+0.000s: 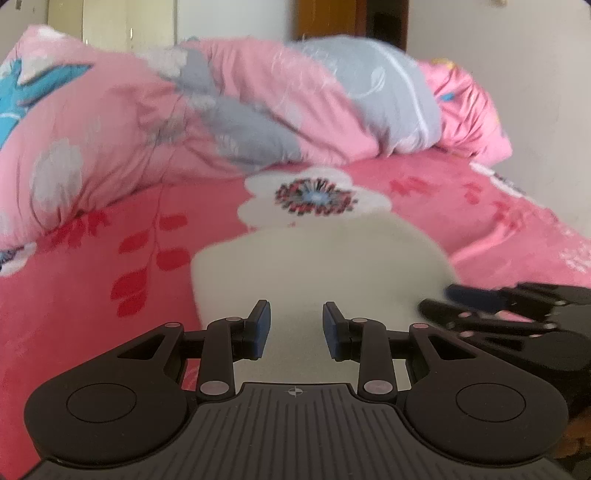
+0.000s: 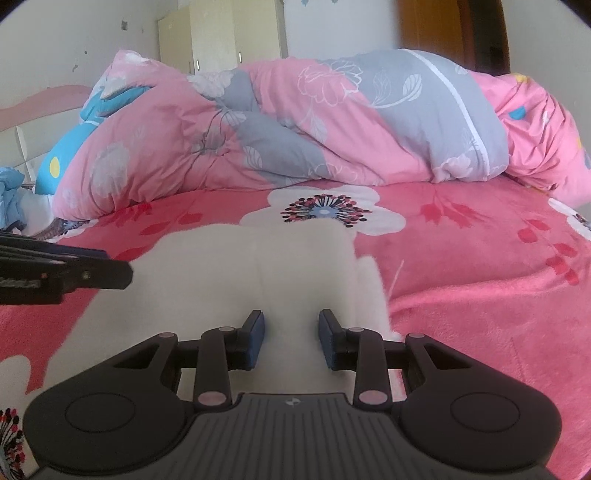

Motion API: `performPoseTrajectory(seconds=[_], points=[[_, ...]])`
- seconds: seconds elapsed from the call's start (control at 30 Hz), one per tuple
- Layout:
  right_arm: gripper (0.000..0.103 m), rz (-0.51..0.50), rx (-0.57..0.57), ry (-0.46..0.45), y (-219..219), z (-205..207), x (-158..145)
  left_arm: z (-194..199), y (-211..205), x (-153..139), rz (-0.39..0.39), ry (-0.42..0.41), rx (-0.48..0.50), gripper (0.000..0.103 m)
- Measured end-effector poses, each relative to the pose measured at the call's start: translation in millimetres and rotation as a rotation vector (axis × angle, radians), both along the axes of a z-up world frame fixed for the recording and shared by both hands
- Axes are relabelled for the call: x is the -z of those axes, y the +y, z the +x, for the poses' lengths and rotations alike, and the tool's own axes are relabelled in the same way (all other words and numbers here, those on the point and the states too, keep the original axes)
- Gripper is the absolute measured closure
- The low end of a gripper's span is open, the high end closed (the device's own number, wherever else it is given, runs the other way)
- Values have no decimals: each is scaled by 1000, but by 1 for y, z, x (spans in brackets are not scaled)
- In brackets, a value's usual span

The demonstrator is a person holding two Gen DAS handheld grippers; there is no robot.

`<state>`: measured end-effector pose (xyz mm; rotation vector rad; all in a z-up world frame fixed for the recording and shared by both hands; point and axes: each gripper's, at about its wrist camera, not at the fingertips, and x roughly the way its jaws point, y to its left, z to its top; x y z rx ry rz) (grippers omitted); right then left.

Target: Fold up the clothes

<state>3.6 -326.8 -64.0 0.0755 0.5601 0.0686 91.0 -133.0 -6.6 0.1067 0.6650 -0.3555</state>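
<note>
A white garment (image 1: 321, 266) lies flat on the pink flowered bedsheet (image 1: 92, 295), folded into a rough rectangle (image 2: 258, 266). My left gripper (image 1: 296, 332) hovers over its near part, jaws apart, with only the cloth below showing through the gap. My right gripper (image 2: 291, 338) stands the same way over the garment's near right part, also open with nothing pinched. Each gripper shows in the other's view: the right one (image 1: 437, 301) at the garment's right edge, the left one (image 2: 122, 273) at its left edge. The left wrist view is blurred.
A bulky pink and grey quilt (image 2: 295, 122) lies bunched across the back of the bed. Blue clothing (image 2: 11, 195) sits at the far left edge. A cream wardrobe (image 2: 221, 33) and a brown door (image 2: 436, 26) stand behind. Bare bedsheet (image 2: 480, 295) stretches to the right.
</note>
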Motion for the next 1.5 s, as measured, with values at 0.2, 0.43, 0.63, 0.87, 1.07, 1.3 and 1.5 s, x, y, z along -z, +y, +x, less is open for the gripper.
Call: performPoseTrajectory(seconds=[0.2, 0.43, 0.63, 0.87, 1.07, 1.3, 1.5], points=[[69, -5, 1, -3, 1, 0, 1, -1, -3, 12, 36, -23, -4, 69], [68, 3, 9, 44, 2, 5, -9, 1, -1, 11, 25, -5, -9, 69], [68, 25, 10, 58, 3, 25, -41, 4, 2, 11, 2, 22, -13, 69], [68, -23, -16, 136, 3, 62, -17, 11, 5, 10, -25, 60, -13, 69], [68, -36, -31, 140, 9, 72, -43, 12, 6, 9, -33, 73, -13, 69], [68, -63, -9, 195, 2, 108, -16, 15, 8, 9, -44, 86, -7, 68], [67, -36, -10, 172, 8, 107, -39, 15, 9, 9, -49, 89, -6, 68]])
